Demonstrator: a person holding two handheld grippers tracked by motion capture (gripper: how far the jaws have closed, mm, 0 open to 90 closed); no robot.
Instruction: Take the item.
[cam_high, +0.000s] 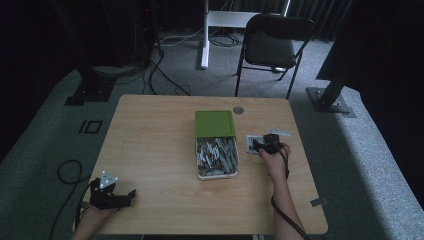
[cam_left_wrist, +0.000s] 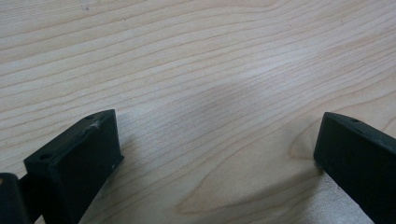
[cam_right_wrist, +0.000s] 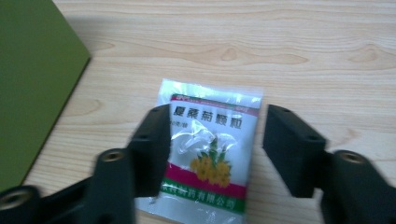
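Open tray (cam_high: 217, 176) of grey sachets is sitting just left of the right claw (cam_high: 257, 145). Its green lid (cam_high: 214, 123) is lying at the tray's far end, beyond the claw and to its left. A loose pale packet (cam_high: 278, 132) is resting just beyond the claw, slightly right. A round grey cap (cam_high: 238, 110) is sitting farther out on the wooden table (cam_high: 150, 145). A black folding chair (cam_high: 272, 45) is standing well beyond, on the carpet. A cable loop (cam_high: 70, 172) is lying on the floor left of the left claw (cam_high: 131, 195)

Left hand-held gripper (cam_high: 131, 194) rests with jaws wide apart; right hand-held gripper (cam_high: 256, 145) gapes, unclamped.
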